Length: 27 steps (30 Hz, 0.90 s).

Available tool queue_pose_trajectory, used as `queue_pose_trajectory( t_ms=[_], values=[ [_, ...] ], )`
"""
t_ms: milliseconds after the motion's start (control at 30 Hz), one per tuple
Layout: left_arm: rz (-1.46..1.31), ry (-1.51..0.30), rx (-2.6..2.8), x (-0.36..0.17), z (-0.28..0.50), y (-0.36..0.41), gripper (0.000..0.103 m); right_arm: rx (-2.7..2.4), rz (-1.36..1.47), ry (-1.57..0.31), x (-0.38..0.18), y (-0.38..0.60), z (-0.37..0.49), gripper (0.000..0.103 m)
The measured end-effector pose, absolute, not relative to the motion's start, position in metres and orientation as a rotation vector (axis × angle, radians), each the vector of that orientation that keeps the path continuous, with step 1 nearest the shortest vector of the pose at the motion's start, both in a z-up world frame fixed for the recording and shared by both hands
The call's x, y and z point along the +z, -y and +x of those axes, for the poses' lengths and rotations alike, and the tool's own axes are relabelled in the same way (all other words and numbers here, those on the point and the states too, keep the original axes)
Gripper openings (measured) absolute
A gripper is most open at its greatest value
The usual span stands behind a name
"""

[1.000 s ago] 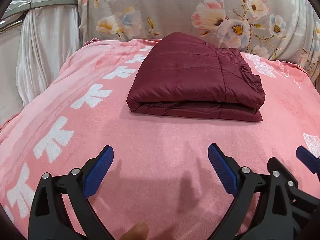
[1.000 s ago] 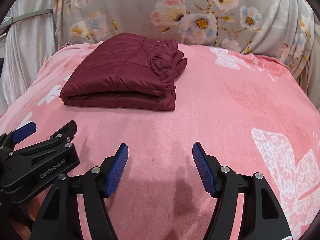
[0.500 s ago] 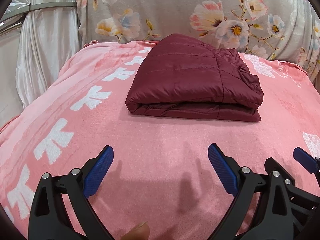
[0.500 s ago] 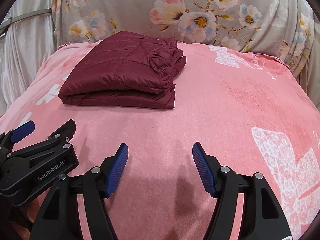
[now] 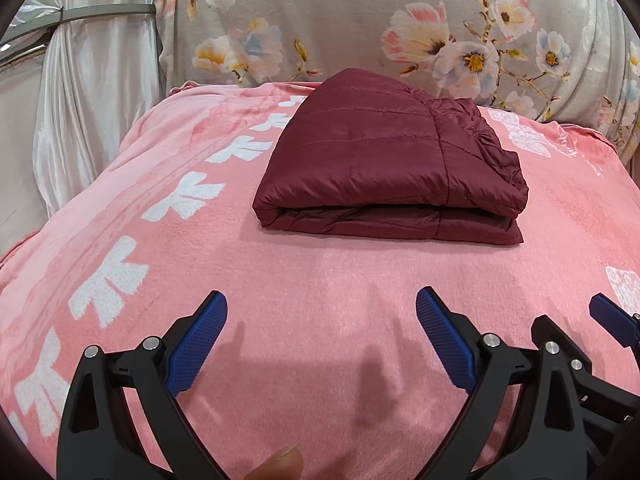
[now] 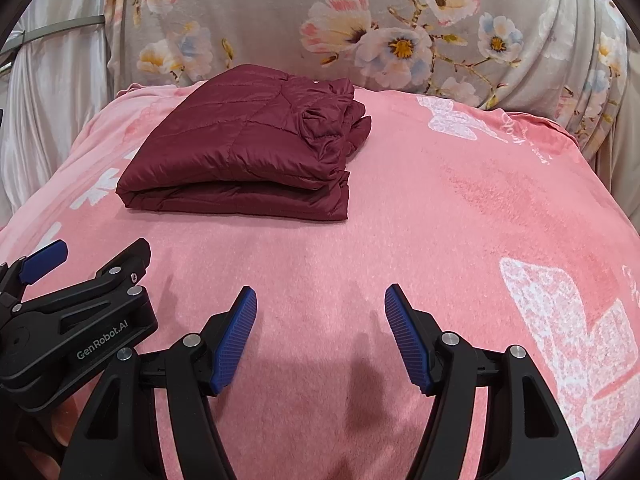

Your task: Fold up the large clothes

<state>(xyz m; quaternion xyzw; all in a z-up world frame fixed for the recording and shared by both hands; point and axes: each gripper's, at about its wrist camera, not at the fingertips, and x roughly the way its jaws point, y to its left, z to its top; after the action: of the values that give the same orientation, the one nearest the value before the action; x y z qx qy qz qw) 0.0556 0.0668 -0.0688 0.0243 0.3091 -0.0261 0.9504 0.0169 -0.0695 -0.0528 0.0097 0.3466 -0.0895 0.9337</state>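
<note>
Both tongs, left gripper (image 5: 322,334) and right gripper (image 6: 320,332), wide open, empty, barely drifting since a second ago, well apart from the folded maroon jacket (image 5: 384,168) — basically done folding.

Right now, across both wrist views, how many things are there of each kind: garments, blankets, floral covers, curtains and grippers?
Garments: 1, the folded maroon quilted jacket
Blankets: 1, the pink fleece blanket with white bows
Floral covers: 1, the grey flowered fabric
Curtains: 1, the white satin curtain
Grippers: 2, left gripper and right gripper, both open and empty
Total: 6
</note>
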Motion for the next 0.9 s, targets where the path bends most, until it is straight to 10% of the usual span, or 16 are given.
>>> queue_pose_trajectory(
  t_ms=[900],
  values=[
    [0.048,-0.627,-0.055,-0.0683,0.0550,-0.0673,0.091,-0.186,0.011,-0.704,-0.0516,0.0690,0.0162,0.065]
  ],
)
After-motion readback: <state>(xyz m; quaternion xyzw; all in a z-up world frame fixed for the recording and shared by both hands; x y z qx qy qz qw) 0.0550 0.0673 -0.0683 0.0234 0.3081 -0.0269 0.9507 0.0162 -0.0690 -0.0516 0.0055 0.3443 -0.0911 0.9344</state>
